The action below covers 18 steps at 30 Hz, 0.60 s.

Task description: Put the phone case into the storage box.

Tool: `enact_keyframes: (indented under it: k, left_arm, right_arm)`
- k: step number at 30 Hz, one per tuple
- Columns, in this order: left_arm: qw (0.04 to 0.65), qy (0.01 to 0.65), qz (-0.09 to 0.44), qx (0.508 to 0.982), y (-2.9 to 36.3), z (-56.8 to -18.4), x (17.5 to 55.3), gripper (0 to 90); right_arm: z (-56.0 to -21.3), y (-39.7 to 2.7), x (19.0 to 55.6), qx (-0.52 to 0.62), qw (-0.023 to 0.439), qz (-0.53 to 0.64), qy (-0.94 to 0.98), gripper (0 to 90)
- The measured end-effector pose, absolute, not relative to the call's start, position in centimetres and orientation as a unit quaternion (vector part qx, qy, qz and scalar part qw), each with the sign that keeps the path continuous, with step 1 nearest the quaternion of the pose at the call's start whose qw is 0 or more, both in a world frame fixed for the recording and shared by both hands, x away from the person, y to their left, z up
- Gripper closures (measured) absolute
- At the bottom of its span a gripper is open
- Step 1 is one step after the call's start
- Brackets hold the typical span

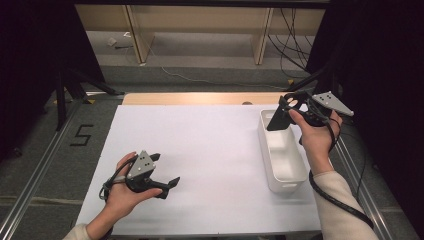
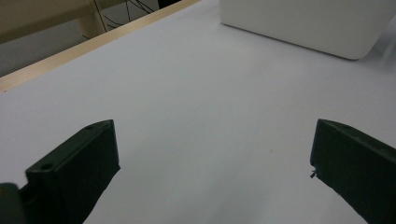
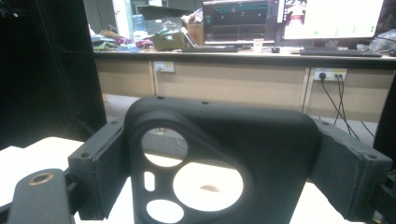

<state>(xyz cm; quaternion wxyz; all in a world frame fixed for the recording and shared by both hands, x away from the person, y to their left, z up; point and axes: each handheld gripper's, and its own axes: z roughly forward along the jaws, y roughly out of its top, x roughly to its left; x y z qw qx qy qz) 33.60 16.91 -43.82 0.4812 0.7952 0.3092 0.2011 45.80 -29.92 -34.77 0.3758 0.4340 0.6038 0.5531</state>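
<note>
White paper covers the table [image 1: 210, 165], the biggest thing here. On its right side sits a long white bin [image 1: 287, 172], lying along the table edge. Above the far end of that bin the right hand [image 1: 315, 132] holds the right gripper [image 1: 286, 112] up in the air. This gripper is pinching a black phone case [image 3: 219, 158] from both sides; its two jaws press on the edges of the case. The case has big round holes cut in it, and you can see the table through them. Near the front left of the table, well apart from the bin, the left hand [image 1: 122, 192] holds the left gripper [image 2: 212, 168] low over the paper, its jaws spread wide with only bare paper between them
</note>
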Motion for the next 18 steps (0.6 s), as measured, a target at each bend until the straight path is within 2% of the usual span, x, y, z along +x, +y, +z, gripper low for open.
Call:
enact_keyframes:
  k: [18]
  left_arm:
    - [0.482,0.310,0.200,0.795,16.89,-43.85,33.62,0.7]
  right_arm:
    - [-34.90,-29.83,46.26,0.433,0.381,0.544,0.609,15.0]
